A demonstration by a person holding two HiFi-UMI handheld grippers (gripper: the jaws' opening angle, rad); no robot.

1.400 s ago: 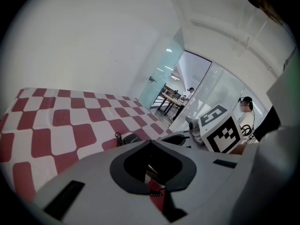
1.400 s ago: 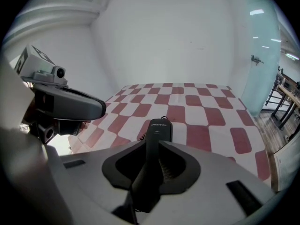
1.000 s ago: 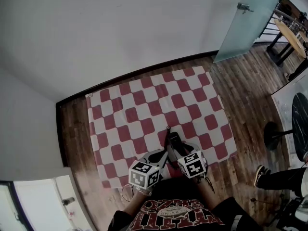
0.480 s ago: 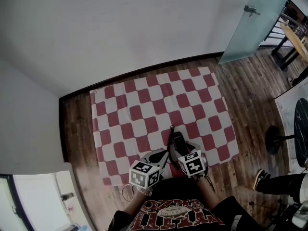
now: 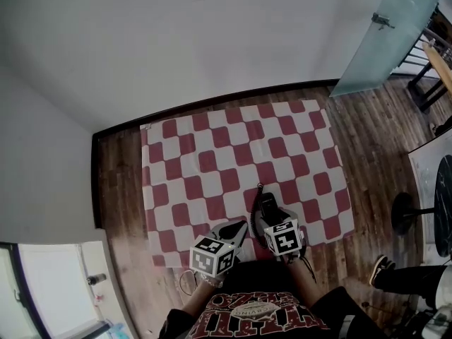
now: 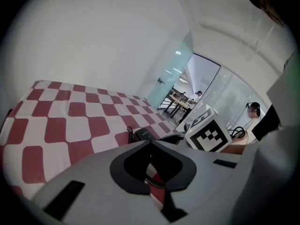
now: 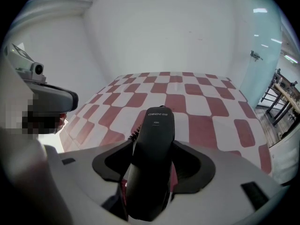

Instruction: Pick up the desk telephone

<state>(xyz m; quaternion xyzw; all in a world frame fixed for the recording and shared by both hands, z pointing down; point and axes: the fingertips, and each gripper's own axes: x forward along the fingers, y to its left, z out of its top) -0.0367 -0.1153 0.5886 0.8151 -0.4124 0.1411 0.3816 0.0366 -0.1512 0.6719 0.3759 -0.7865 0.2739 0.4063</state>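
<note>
You hold two grippers, the left gripper [image 5: 242, 226] and the right gripper [image 5: 272, 219]. Each one carries one marker cube, so you have two cubes: the left cube [image 5: 212, 255] and the right cube [image 5: 284, 237]. There is one black handset [image 7: 153, 158], and it has one coiled cord [image 6: 130, 134]. One checked cloth [image 5: 212, 154], red and white, lies near you. At the far right you can count one glass door [image 5: 385, 34] and one wooden table [image 5: 439, 61]. At the right there is one round black base [image 5: 401, 207] and one shoe [image 5: 382, 267] of one other person.
</note>
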